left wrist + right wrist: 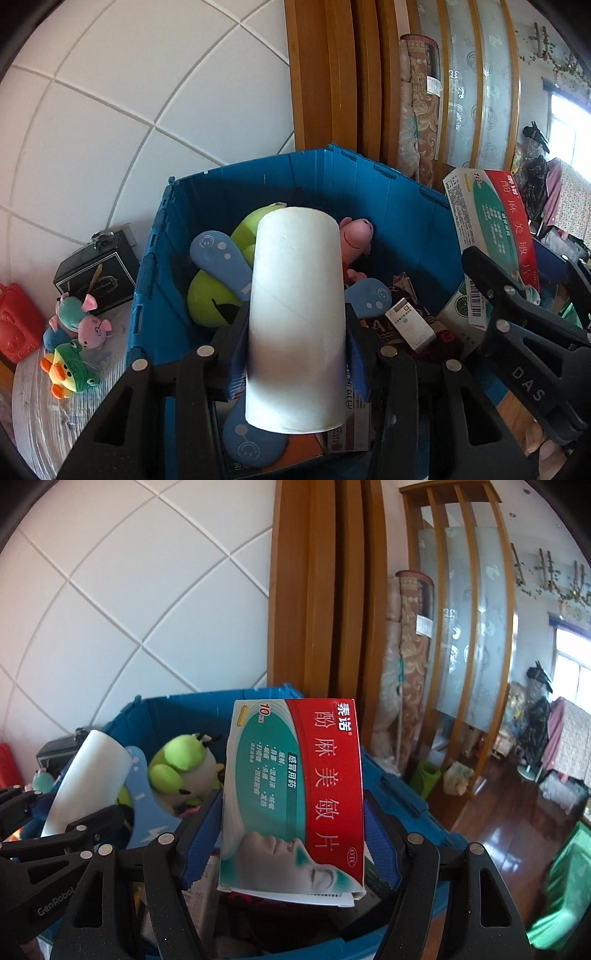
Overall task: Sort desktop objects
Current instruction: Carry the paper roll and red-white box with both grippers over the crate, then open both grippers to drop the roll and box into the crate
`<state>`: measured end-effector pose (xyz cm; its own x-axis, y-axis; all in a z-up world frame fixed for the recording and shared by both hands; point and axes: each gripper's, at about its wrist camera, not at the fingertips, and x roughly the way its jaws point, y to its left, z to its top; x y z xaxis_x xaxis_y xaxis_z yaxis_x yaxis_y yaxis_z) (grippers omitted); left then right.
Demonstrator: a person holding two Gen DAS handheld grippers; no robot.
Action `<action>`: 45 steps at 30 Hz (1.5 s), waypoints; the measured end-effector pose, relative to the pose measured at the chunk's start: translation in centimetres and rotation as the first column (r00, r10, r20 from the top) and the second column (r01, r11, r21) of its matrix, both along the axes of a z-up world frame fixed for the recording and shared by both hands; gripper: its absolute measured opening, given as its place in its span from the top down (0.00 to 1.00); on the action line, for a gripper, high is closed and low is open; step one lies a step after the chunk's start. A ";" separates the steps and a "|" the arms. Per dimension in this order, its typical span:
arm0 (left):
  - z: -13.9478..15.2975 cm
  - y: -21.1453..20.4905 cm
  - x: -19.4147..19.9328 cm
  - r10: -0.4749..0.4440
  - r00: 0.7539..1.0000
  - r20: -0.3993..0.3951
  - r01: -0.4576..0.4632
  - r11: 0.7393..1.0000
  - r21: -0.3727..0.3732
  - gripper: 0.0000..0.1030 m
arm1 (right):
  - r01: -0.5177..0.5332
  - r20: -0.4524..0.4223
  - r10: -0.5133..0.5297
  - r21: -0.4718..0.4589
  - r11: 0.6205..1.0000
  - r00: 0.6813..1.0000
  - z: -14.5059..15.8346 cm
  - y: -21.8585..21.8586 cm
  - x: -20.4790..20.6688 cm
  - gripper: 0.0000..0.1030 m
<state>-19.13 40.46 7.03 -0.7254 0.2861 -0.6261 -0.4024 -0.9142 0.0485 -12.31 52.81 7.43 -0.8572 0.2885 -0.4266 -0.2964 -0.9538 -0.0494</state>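
Note:
My left gripper [295, 354] is shut on a white cylinder [295, 314], held upright over the blue crate [369, 177]. Its blue pads [236, 350] press the cylinder's sides. My right gripper [291, 845] is shut on a red, white and teal medicine box [295, 794], also above the blue crate [399, 794]. In the left wrist view that medicine box [491, 229] and the right gripper's black frame show at the right. The white cylinder [88, 775] appears at the left of the right wrist view. Inside the crate lie a green plush toy [214, 299], a pink pig toy [354, 236] and blue flat pieces [221, 258].
Left of the crate, a black box [96, 273], a red plastic item [18, 321] and small plush toys [77, 347] rest on a white surface. A white tiled wall stands behind. Wooden door frames and a rolled carpet [410, 657] stand to the right, with wood flooring beyond.

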 end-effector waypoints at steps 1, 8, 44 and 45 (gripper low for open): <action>0.0 0.1 -0.1 0.003 1.000 0.008 -0.003 1.000 -0.001 0.57 | 0.000 0.009 0.000 0.003 1.000 1.000 -0.2 0.2 -0.3 0.30; -0.2 0.0 -0.4 0.028 1.000 0.008 -0.028 1.000 -0.007 0.44 | 0.001 0.061 -0.001 0.006 1.000 0.998 -1.5 0.6 -1.8 0.30; 4.1 -11.1 7.4 0.083 0.979 -0.186 -0.058 0.989 0.137 0.05 | 0.024 0.059 -0.024 0.003 1.000 0.998 2.0 -7.0 6.1 0.00; 4.1 -11.3 7.5 0.081 0.980 -0.181 -0.056 0.989 0.140 0.05 | 0.026 0.064 -0.026 -0.002 1.000 0.998 2.0 -7.1 6.1 0.00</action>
